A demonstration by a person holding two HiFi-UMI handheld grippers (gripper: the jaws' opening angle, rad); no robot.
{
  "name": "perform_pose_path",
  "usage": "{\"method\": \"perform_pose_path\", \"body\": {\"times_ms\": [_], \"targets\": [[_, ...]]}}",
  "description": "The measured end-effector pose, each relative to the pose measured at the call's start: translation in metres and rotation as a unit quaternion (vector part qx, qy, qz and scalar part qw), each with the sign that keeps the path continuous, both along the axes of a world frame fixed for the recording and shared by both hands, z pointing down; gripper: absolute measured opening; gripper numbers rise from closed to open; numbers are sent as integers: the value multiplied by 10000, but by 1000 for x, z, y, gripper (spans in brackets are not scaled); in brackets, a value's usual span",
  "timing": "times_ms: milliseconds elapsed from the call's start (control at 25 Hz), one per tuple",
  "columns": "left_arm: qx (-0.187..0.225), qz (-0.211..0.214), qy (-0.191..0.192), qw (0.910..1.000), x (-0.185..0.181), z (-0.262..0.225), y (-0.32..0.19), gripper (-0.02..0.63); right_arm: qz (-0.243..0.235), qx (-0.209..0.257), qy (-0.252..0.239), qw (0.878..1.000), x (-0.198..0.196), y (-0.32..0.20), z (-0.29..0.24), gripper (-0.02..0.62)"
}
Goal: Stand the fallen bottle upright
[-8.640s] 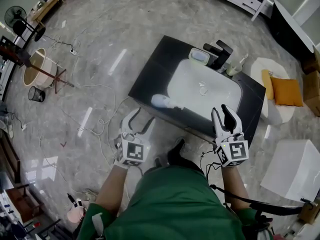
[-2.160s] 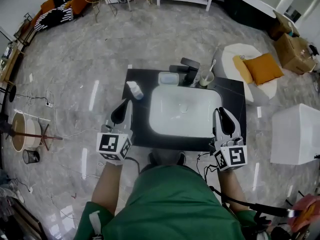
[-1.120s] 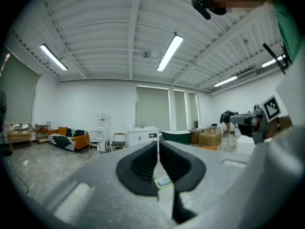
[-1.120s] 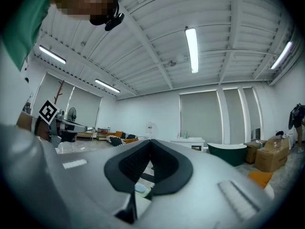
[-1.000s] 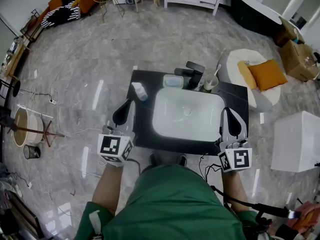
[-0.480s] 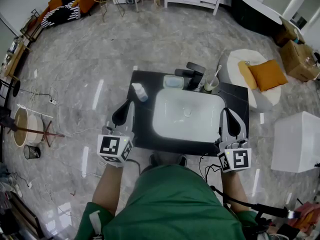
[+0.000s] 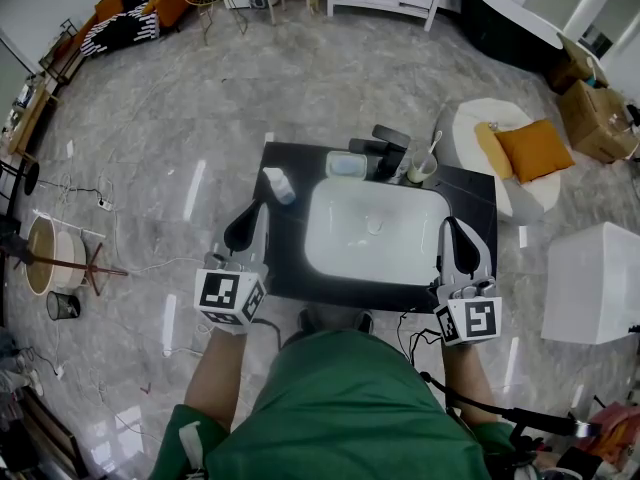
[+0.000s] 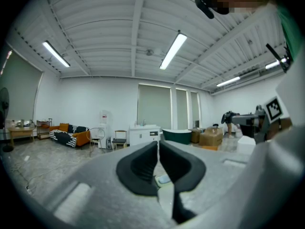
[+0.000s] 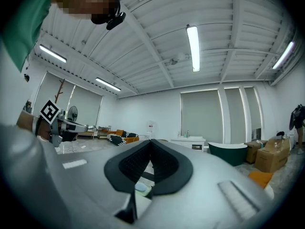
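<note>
The white bottle (image 7: 278, 184) stands upright on the black counter (image 7: 470, 208), left of the white sink and near the counter's back left corner. My left gripper (image 7: 259, 211) hovers over the counter's front left edge, a short way nearer than the bottle and apart from it. It is shut with nothing in it. My right gripper (image 7: 448, 226) is held over the counter's front right edge, also shut and empty. In the left gripper view the pads (image 8: 145, 163) meet, and in the right gripper view the pads (image 9: 164, 166) meet too. Neither gripper view shows the bottle.
A white sink basin (image 7: 322, 230) fills the counter's middle. Behind it are a soap dish (image 7: 345, 164), a black faucet (image 7: 388, 144) and a cup with a toothbrush (image 7: 422, 168). A round stool with an orange cushion (image 7: 523, 146) and a white box (image 7: 592, 280) stand at the right.
Over the last second nothing has visibly moved. Several seconds ago the bottle lay on its side at the counter's front with both grippers open; now it stands at the back left.
</note>
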State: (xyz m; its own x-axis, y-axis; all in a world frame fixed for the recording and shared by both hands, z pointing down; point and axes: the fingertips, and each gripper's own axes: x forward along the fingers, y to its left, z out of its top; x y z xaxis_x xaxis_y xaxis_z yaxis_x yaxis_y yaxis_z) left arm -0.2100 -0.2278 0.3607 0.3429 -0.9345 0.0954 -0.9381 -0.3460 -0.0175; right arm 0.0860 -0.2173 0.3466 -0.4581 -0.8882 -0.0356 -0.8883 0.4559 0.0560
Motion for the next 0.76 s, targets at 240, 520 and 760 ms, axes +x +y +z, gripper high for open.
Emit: {"method": "perform_pose_path", "body": {"times_ms": [240,520,760], "targets": [[-31,-8,10,10000,-1,2,-2,11,16,5,-8,10000,0,-1,-1,2],[-52,6,21,10000,-3,3,-3,11,25,-11,-16,10000,-1,-2,-1,2],[-70,10,21,10000,-3,3,-5,11,33,-8,-12,10000,-1,-3,-2,2]]}}
